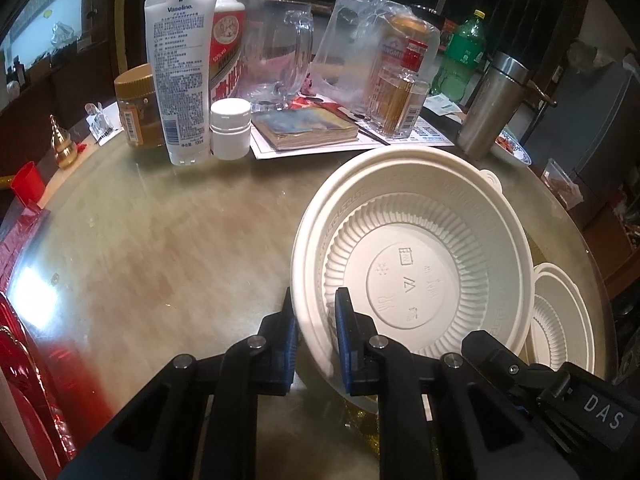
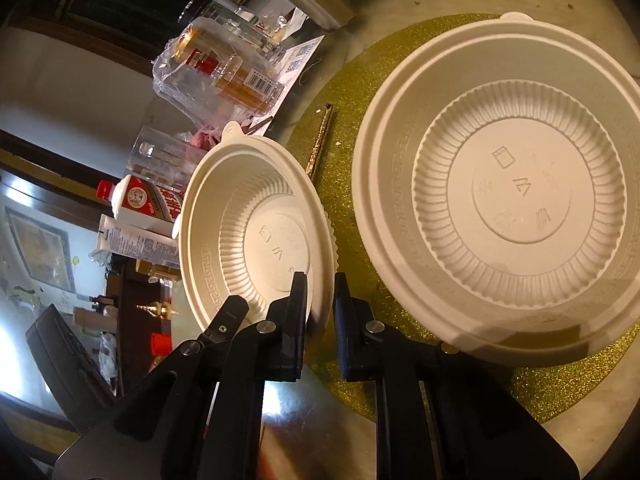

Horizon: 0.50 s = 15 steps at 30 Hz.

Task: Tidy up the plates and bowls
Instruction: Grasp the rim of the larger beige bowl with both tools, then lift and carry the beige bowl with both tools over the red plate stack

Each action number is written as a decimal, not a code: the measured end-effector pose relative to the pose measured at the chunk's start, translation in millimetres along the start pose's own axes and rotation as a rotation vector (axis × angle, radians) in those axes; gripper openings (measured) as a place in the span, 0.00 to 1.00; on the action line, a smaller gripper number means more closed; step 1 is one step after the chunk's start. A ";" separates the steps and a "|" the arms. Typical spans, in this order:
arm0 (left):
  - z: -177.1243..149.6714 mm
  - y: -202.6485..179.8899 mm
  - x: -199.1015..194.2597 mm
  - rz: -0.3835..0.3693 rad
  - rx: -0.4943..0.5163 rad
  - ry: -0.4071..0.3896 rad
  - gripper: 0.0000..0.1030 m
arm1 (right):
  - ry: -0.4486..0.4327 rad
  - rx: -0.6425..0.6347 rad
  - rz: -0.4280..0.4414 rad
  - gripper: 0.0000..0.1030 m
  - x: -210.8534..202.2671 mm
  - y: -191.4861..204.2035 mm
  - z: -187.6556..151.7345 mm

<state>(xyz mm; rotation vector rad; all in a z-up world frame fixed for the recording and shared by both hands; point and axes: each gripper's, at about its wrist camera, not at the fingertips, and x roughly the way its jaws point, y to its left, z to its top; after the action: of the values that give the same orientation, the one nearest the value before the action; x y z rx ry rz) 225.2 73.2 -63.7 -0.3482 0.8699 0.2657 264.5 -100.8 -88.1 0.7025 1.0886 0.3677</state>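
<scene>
Left claw (image 1: 316, 332) clamped on near rim of large white bowl (image 1: 416, 256), one finger outside wall, other inside; bowl tilted above bench (image 1: 160, 248). Right claw (image 2: 320, 312) clamped on rim of small white bowl (image 2: 256, 232), bowl held on edge beside large white bowl (image 2: 516, 196), which sits over gold glitter mat (image 2: 352, 128). Small bowl (image 1: 560, 316) seen just beside large one at right. Vaseline tube (image 1: 180, 76), glass mug (image 1: 280, 52), steel flask (image 1: 492, 104) crowd far side of bench

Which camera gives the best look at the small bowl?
The right wrist view: the small bowl shows whole, its rim pinched by the right hand-held gripper. The left wrist view catches only part of it, behind the large bowl.
</scene>
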 end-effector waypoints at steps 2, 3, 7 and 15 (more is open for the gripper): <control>0.4 -0.2 -2.5 0.001 0.001 -0.009 0.15 | -0.003 -0.011 -0.003 0.12 -0.9 3.0 -0.2; 0.5 -0.4 -4.7 0.001 0.002 -0.016 0.15 | -0.005 -0.014 -0.005 0.12 -1.3 4.1 -0.3; 0.8 -3.5 -12.6 -0.002 0.013 -0.043 0.15 | -0.023 -0.037 -0.013 0.12 -8.0 10.1 -1.0; -2.5 -15.4 -30.9 -0.031 0.058 -0.098 0.15 | -0.068 -0.035 -0.015 0.12 -27.7 6.9 -6.2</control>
<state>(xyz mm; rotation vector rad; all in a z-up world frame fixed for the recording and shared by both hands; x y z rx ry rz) 210.0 55.6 -38.1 -0.2920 0.7731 0.2262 247.4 -110.1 -66.4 0.6704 1.0201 0.3469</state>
